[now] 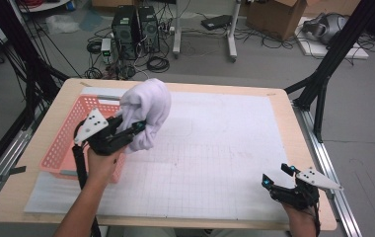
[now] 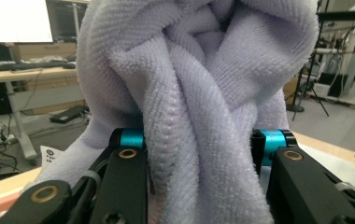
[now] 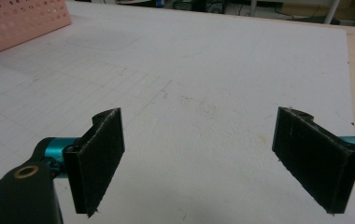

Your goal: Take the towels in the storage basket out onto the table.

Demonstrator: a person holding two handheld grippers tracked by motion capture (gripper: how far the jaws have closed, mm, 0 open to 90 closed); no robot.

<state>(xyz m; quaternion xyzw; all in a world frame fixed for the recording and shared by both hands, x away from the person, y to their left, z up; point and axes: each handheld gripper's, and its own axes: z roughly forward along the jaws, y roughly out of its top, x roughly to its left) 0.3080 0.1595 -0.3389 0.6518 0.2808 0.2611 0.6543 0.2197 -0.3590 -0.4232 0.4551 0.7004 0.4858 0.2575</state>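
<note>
We've got the left gripper [image 1: 135,129] clamped on a lavender towel [image 1: 146,112], held up off the table [image 1: 274,98] just past the right edge of the pink basket [image 1: 64,143]. Towel is bunched, hangs in folds above and around the jaws, lower end dangling near the basket's near-right corner over the white grid mat [image 1: 215,163]. Can't tell from the high view whether the cloth touches the mat.

Left gripper view: towel [image 2: 203,93] runs betw. both jaws, thick twisted fold pinched w/ the teal pins either side; the left gripper [image 2: 199,154] is closed on it, cloth bulging above. Desk and cables in bkgd, blurred.

Right gripper [image 1: 278,174] sits low at the near-right corner of the mat, well apart from towel and basket. Hand behind it comes in from the bottom edge. Jaws spread wide, nothing betw. them.

Right gripper view confirms: the right gripper [image 3: 199,158] has pads far apart, bare mat [image 3: 213,70] below and ahead, basket [image 3: 21,21] corner at far top-left.

Basket is at the left side of the table, partly on the mat; what's inside it we can't make out, the left hand [image 1: 101,163] and gripper cover part of it.
</note>
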